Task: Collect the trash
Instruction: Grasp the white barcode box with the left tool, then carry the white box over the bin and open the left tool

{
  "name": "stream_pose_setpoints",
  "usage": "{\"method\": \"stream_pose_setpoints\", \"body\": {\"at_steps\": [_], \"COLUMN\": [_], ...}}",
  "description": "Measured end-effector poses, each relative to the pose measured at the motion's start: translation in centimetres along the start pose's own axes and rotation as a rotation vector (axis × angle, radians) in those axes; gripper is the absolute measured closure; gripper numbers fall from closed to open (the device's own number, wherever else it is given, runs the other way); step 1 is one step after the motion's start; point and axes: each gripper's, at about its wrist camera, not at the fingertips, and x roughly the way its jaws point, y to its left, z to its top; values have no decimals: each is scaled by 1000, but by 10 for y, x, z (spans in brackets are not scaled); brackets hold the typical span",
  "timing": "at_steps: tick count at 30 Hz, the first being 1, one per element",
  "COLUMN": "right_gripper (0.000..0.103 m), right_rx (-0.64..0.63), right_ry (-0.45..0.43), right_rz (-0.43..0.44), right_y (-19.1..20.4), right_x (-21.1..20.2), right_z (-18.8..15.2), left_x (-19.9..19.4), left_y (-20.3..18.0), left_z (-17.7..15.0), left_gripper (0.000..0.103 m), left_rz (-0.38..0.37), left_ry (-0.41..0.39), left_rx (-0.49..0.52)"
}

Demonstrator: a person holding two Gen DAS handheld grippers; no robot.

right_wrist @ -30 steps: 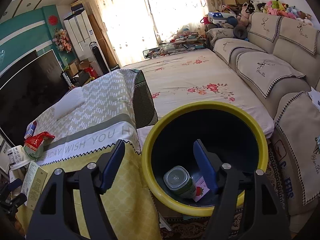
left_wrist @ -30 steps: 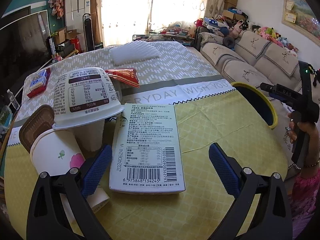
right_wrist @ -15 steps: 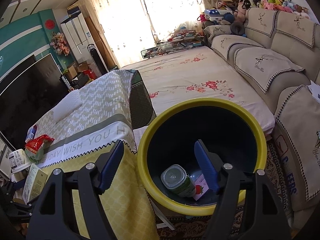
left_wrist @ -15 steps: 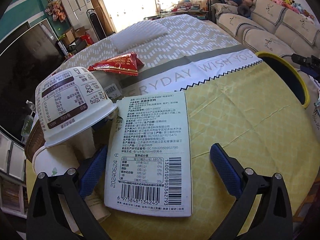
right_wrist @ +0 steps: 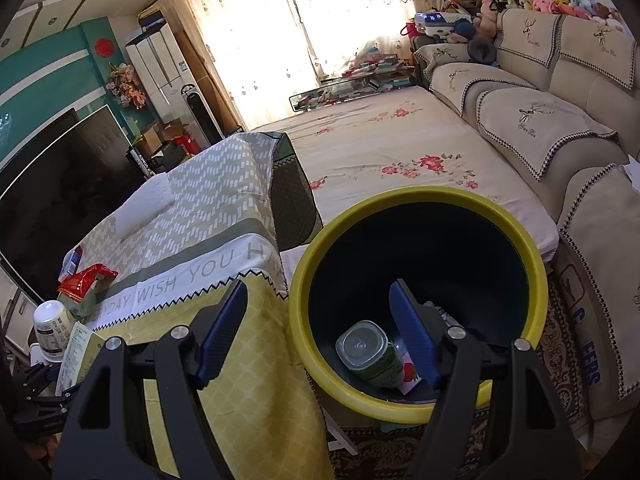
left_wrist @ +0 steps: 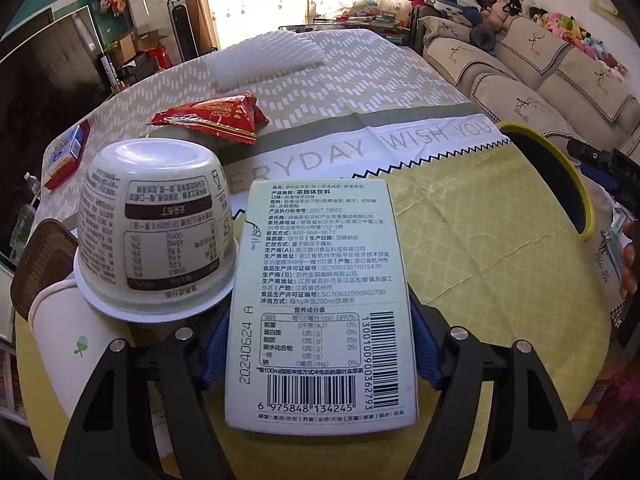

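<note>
The left gripper (left_wrist: 320, 344) has its blue pads against both long sides of a pale green box (left_wrist: 320, 300); the jaws have just been closing onto it and now grip it. The box lies flat on the table (left_wrist: 480, 248), printed back and barcodes up, its near end between the pads and its far end pointing toward the middle of the table. Just left of the box, touching its edge, an upturned white cup (left_wrist: 160, 224) sits on top of a paper cup (left_wrist: 72, 344) that lies on its side. A brown tray (left_wrist: 38, 256) stands at the far left edge. Farther off lies a red wrapper (left_wrist: 212, 118), left of it a small red and blue carton (left_wrist: 66, 154), and beyond both a white foam sheet (left_wrist: 264, 58). The cloth on the table is yellow near the gripper and grey-patterned beyond a white band with letters.

The right gripper (right_wrist: 316, 332) hangs with its jaws wide apart and nothing between them. It is over the seam between the table's right edge and a yellow-rimmed bin (right_wrist: 536, 280) that stands on the floor beside the table. In the bin lie a green can (right_wrist: 368, 354) and a small carton with a strawberry print (right_wrist: 410, 376). A sofa (right_wrist: 540, 120) runs along the right wall.
</note>
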Motion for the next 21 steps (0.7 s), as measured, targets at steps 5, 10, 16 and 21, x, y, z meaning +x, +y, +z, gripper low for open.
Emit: {"method": "stream_pose_setpoints", "body": {"at_steps": [5,10,16,21], "right_gripper": [33,33,33,29], "right_rx": [14,41,39,26], "right_ry": [4,3,-35,-94], "right_rz": [-1,1,-22,-102], "right_y": [-3,-11,-15,-25], "right_x": [-1,-6,-24,-48], "right_z": [-3,-6,-5,-4], "left_x": [-3,-15,-23,-26], "left_y": [-5,-19,-45,-79], "left_z": [-1,-5,0,17], "left_gripper": [32,32,32,32], "left_rz": [-40,-84,-135,-196], "left_ry": [-7,-31,-62,-81], "left_rx": [-8,15,65,139]}}
